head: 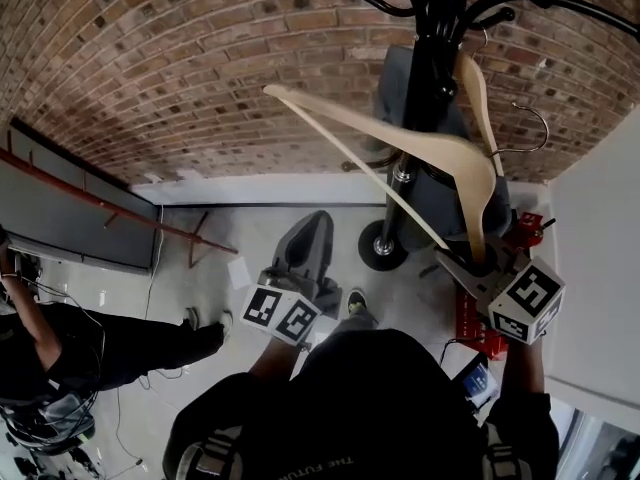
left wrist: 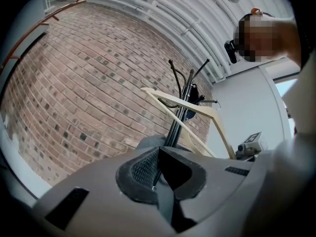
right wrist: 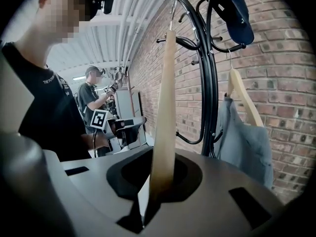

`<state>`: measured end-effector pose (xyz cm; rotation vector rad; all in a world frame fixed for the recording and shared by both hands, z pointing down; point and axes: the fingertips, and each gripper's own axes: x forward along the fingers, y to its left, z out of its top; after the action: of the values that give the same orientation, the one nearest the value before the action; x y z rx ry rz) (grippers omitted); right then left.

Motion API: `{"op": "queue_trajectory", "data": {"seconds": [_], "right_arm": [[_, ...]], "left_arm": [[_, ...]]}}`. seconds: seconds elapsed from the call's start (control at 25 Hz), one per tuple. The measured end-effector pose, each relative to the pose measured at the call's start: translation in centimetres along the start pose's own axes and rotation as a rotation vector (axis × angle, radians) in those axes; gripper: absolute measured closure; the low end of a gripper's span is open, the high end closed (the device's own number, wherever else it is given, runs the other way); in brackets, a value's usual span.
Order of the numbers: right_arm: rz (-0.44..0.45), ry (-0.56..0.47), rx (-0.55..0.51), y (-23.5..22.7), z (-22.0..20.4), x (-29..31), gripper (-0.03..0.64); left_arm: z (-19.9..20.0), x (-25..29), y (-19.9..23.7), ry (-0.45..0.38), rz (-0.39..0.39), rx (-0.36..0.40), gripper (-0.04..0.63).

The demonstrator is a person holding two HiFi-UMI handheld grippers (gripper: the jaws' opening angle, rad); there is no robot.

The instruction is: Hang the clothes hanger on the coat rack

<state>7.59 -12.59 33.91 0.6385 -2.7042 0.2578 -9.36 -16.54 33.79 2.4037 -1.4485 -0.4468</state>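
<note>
My right gripper is shut on the lower end of one arm of a pale wooden clothes hanger. The hanger is held up in front of the black coat rack, its metal hook pointing right, clear of the rack's arms. In the right gripper view the wooden arm rises from between the jaws, with the rack just behind it. My left gripper is lower and to the left, shut on nothing, its jaws pointing toward the rack and hanger.
A second wooden hanger with a grey garment hangs on the rack, and a dark cap sits on an upper hook. A brick wall stands behind it and a white wall at the right. Another person is at the left.
</note>
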Motion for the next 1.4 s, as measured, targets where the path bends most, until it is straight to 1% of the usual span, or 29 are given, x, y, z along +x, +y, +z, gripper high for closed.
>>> {"op": "queue_trajectory", "data": {"seconds": [0.24, 0.44, 0.72, 0.92, 1.12, 1.28, 1.4], "right_arm": [[-0.065, 0.024, 0.003, -2.2, 1.0, 1.0, 0.572], [-0.083, 0.049, 0.016, -3.4, 1.5, 1.8, 0.572], [-0.106, 0.087, 0.019, -4.7, 2.5, 2.3, 0.572], [-0.096, 0.098, 0.004, -4.8, 2.9, 2.8, 0.572], [-0.088, 0.124, -0.011, -5.4, 3.0, 2.5, 0.572], [-0.101, 0.145, -0.023, -5.9, 3.1, 2.3, 0.572], [-0.121, 0.179, -0.051, -6.2, 2.8, 2.3, 0.572]], "left_arm": [[0.5, 2.2, 2.4, 0.004, -0.046, -0.017, 0.575], [1.2, 3.5, 4.1, -0.001, -0.087, -0.029, 0.575], [1.5, 4.7, 6.1, 0.013, -0.099, -0.042, 0.575], [1.7, 4.6, 7.1, 0.010, -0.092, -0.043, 0.575], [1.3, 5.0, 7.2, 0.006, -0.084, -0.057, 0.574], [0.9, 5.8, 7.2, 0.013, -0.099, -0.061, 0.575], [0.8, 5.9, 7.2, 0.009, -0.103, -0.065, 0.575]]}}
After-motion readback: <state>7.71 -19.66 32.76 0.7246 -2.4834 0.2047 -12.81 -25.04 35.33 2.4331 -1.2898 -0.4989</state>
